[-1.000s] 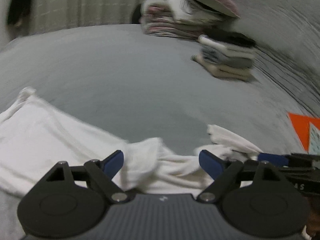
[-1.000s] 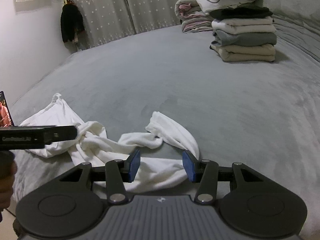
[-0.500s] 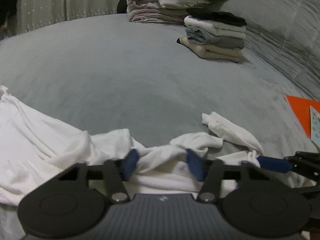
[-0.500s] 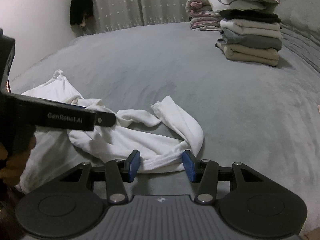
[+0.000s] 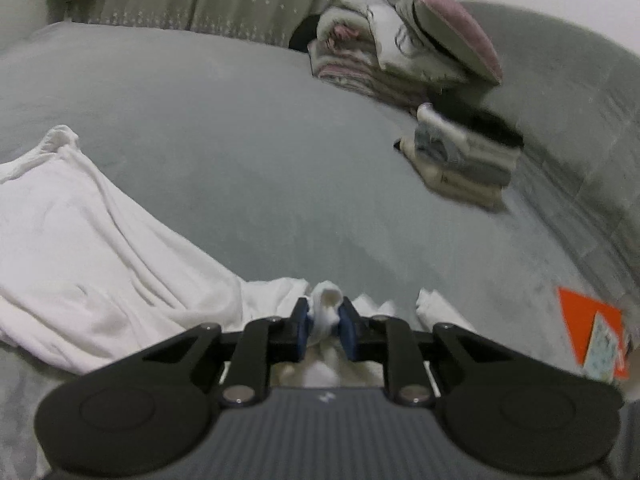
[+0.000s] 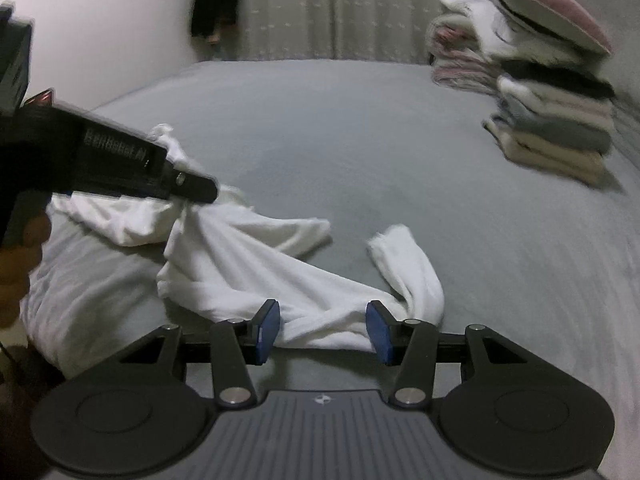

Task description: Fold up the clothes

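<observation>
A white garment (image 6: 256,264) lay crumpled on the grey bed (image 6: 360,140), along its near edge toward the left corner. In the left wrist view, a bunched fold of the garment (image 5: 326,312) was seen pinched between the blue pads of the left tongs (image 5: 325,326), which were clamped on it. An orange card (image 5: 588,328) at the bed's right edge was shown only in that view.

Only the right wrist view took in the left tongs (image 6: 192,192) from the side, raised above the bed with the cloth hanging from their tip, and part of a hand (image 6: 20,264) gripping the handle at the left edge of the frame. The right tongs (image 6: 322,332) were held low over the near edge with their pads (image 6: 268,332) well apart and nothing gripped, a band of the garment lying just beyond them.

A stack of folded clothes (image 6: 556,128) was seen near the far right corner, with folded bedding and a pink cushion (image 6: 536,16) behind it. A dark item (image 6: 214,12) hung by the curtain.
</observation>
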Demonstrator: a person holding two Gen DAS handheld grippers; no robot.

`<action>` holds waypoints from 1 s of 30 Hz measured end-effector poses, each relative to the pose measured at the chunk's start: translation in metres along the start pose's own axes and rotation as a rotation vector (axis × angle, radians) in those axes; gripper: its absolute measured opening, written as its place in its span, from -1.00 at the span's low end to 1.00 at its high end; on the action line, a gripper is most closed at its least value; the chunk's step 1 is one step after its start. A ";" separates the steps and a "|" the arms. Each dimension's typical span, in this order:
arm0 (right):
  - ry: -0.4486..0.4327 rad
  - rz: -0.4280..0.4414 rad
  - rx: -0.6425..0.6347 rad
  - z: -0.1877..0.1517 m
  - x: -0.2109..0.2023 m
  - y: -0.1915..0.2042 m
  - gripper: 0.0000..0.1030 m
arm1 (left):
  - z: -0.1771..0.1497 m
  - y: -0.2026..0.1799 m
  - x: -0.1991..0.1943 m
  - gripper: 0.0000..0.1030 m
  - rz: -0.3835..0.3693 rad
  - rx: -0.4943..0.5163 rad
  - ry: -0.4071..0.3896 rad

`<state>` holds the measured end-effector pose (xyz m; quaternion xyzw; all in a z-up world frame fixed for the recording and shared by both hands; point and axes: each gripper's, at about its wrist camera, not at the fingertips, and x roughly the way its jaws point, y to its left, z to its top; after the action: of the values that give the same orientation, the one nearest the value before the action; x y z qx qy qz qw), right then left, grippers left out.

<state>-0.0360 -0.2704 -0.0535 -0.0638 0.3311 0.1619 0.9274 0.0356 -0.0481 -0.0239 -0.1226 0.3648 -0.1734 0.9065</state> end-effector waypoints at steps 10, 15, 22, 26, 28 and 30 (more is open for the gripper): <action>0.016 0.042 -0.116 0.006 0.027 0.036 -0.06 | 0.003 0.008 -0.004 -0.68 -0.007 -0.005 0.019; 0.036 0.007 -0.111 0.012 0.042 0.034 -0.72 | -0.011 0.021 -0.002 -0.65 -0.010 -0.019 0.068; 0.030 -0.092 -0.142 0.037 0.062 0.028 -0.85 | -0.017 0.028 0.001 -0.36 -0.034 -0.023 0.093; -0.012 -0.201 -0.171 0.054 0.069 0.016 -0.85 | -0.016 0.030 -0.003 -0.17 -0.025 -0.008 0.083; -0.042 -0.260 -0.159 0.066 0.071 0.005 -0.85 | -0.015 0.032 -0.006 -0.11 -0.005 0.004 0.071; -0.071 -0.309 -0.137 0.082 0.074 -0.008 -0.86 | -0.014 0.038 -0.007 -0.08 0.008 -0.005 0.066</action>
<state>0.0696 -0.2407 -0.0365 -0.1713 0.2725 0.0418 0.9459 0.0296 -0.0121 -0.0424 -0.1179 0.3953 -0.1726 0.8944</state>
